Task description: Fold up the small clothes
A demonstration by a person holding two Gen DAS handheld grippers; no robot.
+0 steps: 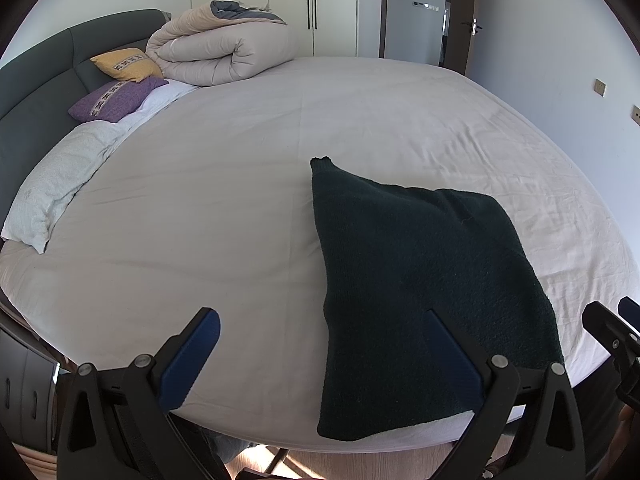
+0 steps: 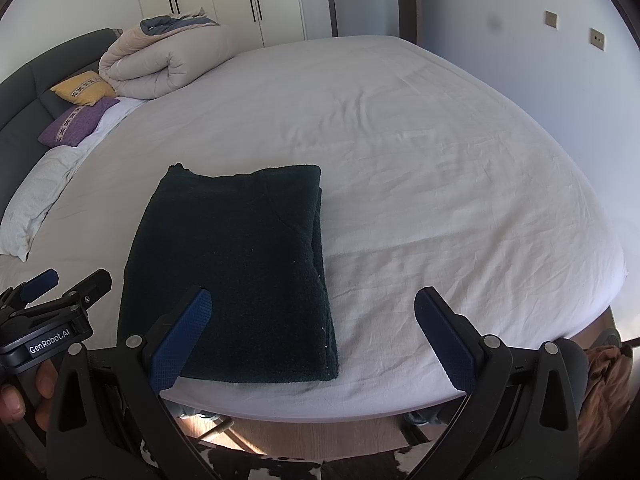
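My left gripper (image 1: pixel 320 352) and my right gripper (image 2: pixel 314 336) both hang with jaws spread wide and hold nothing, just above the near edge of the bed (image 2: pixel 440 160). The dark green sweater (image 2: pixel 236 272) lies folded into a rectangle on the white sheet, near that edge.
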